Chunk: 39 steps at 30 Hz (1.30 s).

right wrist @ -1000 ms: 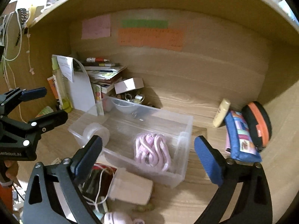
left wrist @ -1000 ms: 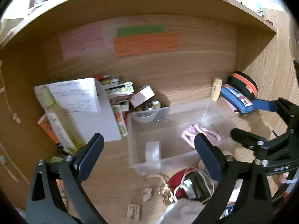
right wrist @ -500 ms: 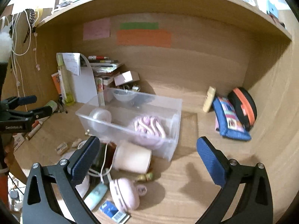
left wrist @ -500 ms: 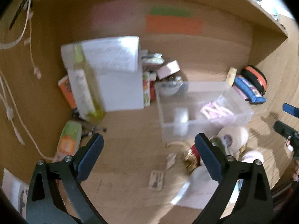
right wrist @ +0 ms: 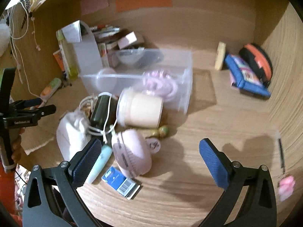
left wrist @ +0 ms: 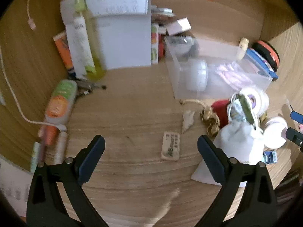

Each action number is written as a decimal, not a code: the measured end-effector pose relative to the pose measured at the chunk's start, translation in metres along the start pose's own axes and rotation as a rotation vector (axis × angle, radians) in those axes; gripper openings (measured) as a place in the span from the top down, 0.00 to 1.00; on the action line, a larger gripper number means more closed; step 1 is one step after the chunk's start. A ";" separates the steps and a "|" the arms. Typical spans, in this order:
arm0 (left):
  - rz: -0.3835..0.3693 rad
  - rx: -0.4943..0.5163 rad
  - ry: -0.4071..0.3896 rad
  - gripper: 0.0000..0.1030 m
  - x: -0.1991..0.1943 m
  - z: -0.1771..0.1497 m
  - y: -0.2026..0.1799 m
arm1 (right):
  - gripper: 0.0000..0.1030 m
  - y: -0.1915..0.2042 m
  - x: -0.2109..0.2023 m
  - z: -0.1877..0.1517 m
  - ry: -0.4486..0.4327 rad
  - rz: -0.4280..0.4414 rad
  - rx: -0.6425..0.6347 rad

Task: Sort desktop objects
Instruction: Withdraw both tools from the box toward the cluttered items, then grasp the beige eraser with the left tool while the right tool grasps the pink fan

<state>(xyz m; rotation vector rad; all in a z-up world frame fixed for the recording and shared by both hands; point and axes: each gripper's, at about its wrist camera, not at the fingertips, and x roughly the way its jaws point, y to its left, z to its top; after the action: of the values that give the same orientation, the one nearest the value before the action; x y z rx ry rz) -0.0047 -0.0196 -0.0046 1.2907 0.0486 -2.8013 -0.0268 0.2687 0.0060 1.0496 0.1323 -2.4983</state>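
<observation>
A clear plastic bin (left wrist: pixel 219 70) (right wrist: pixel 151 75) stands on the wooden desk, holding a tape roll (left wrist: pixel 197 75) and a pink coiled item (right wrist: pixel 161 84). In front of it lies a pile: a cream jar (right wrist: pixel 141 111), a white drawstring pouch (right wrist: pixel 73 132) (left wrist: pixel 240 143), a dark green bottle (right wrist: pixel 100 111), a pink oval case (right wrist: pixel 130 151), a blue card box (right wrist: pixel 121 181). A small eraser (left wrist: pixel 170 145) lies alone. My left gripper (left wrist: pixel 150 151) is open and empty above bare desk. My right gripper (right wrist: pixel 149 157) is open and empty over the pink case.
Books and a white folder (left wrist: pixel 121 37) stand at the back left, with tubes (left wrist: pixel 60 102) beside them. A blue pencil case (right wrist: pixel 246 75) and an orange-black pouch (right wrist: pixel 257 62) lie at the back right. A pink-capped pen (right wrist: pixel 284 170) lies far right.
Both grippers have pulled back from the bin towards the desk's front, and the left has swung leftward. The front pile now fills the right wrist view. Nothing was grasped.
</observation>
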 end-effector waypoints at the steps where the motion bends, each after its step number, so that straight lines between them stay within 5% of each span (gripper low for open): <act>1: -0.002 0.001 0.012 0.04 0.005 -0.001 -0.001 | 0.00 -0.001 0.004 -0.003 0.009 0.003 0.012; 13: 0.009 0.004 0.043 0.05 0.028 -0.005 0.000 | 0.10 -0.013 0.038 -0.014 0.089 0.071 0.120; 17: 0.014 0.026 0.050 0.22 0.034 -0.003 -0.004 | 0.18 -0.010 0.044 -0.013 0.097 0.086 0.106; 23: 0.016 0.071 0.043 0.32 0.035 -0.004 -0.013 | 0.22 -0.002 0.046 -0.013 0.090 0.077 0.065; 31: 0.015 0.093 0.025 0.56 0.032 -0.006 -0.018 | 0.47 -0.004 0.047 -0.012 0.090 0.086 0.081; 35: 0.025 0.113 0.014 0.73 0.031 -0.007 -0.024 | 0.47 -0.006 0.047 -0.013 0.085 0.078 0.090; 39: 0.047 0.138 0.011 0.77 0.032 -0.006 -0.032 | 0.48 -0.009 0.046 -0.013 0.086 0.085 0.101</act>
<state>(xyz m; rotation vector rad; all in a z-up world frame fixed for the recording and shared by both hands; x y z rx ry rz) -0.0233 0.0118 -0.0325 1.3160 -0.1746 -2.8014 -0.0504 0.2640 -0.0365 1.1780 -0.0130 -2.4062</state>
